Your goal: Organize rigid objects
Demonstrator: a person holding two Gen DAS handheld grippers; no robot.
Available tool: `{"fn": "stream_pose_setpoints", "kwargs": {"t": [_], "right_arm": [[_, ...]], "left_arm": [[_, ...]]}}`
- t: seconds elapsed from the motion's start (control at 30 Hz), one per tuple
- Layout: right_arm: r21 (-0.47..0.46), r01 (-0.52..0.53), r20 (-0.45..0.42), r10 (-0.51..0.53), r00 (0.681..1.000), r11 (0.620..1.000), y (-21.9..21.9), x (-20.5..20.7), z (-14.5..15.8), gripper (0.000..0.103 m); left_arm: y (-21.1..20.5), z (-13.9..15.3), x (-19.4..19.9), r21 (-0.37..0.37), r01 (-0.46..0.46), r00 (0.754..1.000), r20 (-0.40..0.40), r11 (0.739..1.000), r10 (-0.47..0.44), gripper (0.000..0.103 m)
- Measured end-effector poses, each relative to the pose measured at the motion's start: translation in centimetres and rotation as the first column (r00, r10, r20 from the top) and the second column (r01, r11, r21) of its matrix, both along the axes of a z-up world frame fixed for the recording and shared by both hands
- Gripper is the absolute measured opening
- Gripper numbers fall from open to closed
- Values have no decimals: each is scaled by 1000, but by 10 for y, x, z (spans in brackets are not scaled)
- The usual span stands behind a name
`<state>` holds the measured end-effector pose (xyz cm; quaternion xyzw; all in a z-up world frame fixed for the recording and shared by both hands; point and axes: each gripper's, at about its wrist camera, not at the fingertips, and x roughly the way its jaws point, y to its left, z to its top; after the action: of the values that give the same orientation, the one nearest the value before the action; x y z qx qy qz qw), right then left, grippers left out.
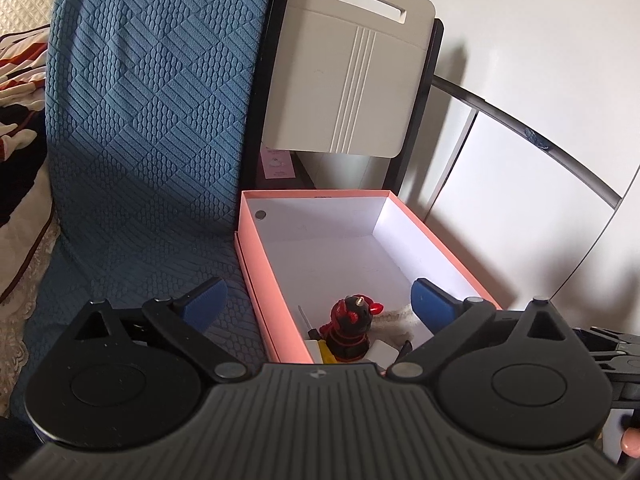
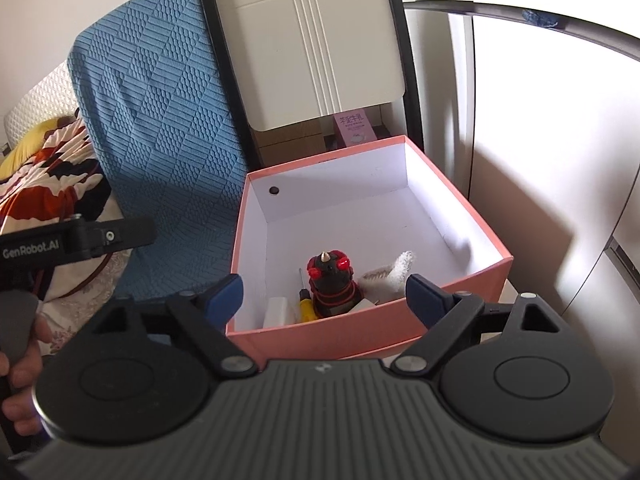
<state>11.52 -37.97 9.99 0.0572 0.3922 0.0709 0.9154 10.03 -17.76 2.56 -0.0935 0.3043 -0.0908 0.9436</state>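
An open pink box [image 1: 256,264] [image 2: 360,336] with a white inside stands beside a blue textured cushion. In its near end stand a black-and-red toy figure [image 1: 350,332] [image 2: 332,286], a yellow-handled screwdriver [image 1: 326,350] [image 2: 306,306], a white block [image 2: 279,311] and a white fuzzy piece [image 2: 394,272]. My left gripper [image 1: 320,300] is open above the box's near end, with nothing between its blue pads. My right gripper [image 2: 324,294] is open too, its pads apart on either side of the near wall, holding nothing.
A blue textured cushion [image 1: 152,120] [image 2: 160,128] leans to the left of the box. A beige folded panel [image 1: 348,80] [image 2: 312,48] stands behind it. White cabinet doors [image 2: 540,160] fill the right. Patterned bedding [image 2: 52,172] lies at far left. A hand [image 2: 20,376] holds the left gripper's handle.
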Motion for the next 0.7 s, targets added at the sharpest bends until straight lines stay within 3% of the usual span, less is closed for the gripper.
{"fn": "stream_pose_setpoints", "kwargs": {"t": [0.37,0.7], "right_arm": [[-19,20,7,-20,1000,1000,3,-1,2,92],[-28,17,7,-17,1000,999,8,0,3,92]], "left_arm": [[3,7,-1,0,19,1000,-2,1000,-19,103],[11,10,-1,9,-19,1000,-1,1000,19,103]]}}
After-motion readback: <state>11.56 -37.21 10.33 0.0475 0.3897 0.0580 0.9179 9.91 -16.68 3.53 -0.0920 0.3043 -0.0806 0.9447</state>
